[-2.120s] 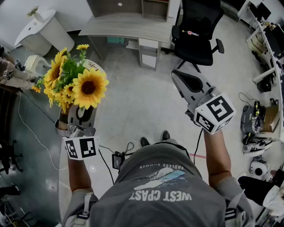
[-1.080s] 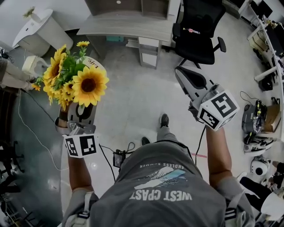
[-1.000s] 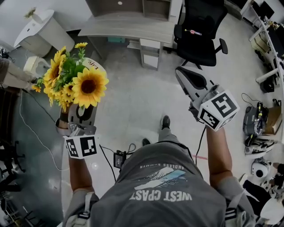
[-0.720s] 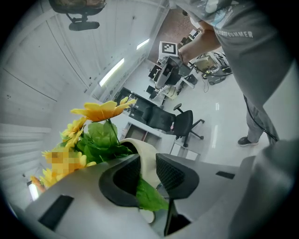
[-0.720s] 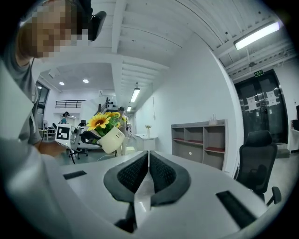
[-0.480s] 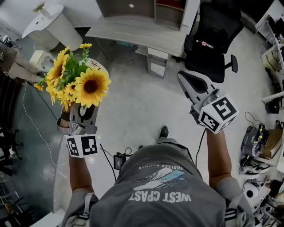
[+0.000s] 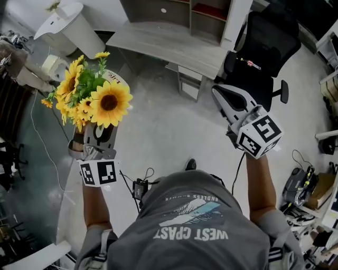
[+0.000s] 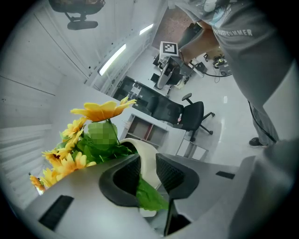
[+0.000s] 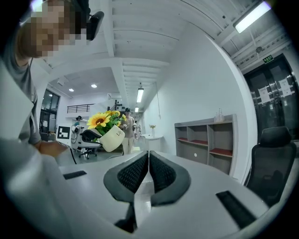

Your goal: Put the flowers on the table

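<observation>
A bunch of yellow sunflowers (image 7: 92, 97) stands in a cream pot (image 7: 117, 79), carried high at the left of the head view. My left gripper (image 7: 98, 132) is shut on the pot's rim. In the left gripper view the cream pot wall (image 8: 148, 158) and a green leaf (image 8: 149, 198) sit pinched between the dark pads, with the sunflowers (image 8: 100, 111) above. My right gripper (image 7: 224, 97) is held out at the right, shut and empty. In the right gripper view its pads (image 9: 135, 172) touch, and the sunflowers (image 9: 100, 120) show far to the left.
A grey desk (image 7: 169, 45) stands ahead with open shelves (image 7: 208, 13) behind it. A black office chair (image 7: 264, 58) is at its right. A white rounded stand (image 7: 68, 26) is at the far left. Cables (image 7: 138, 187) lie on the floor near the person's feet.
The person has walked forward: the desk and chair have come lower and nearer in the head view. Both grippers keep their pose, the left still holding the pot.
</observation>
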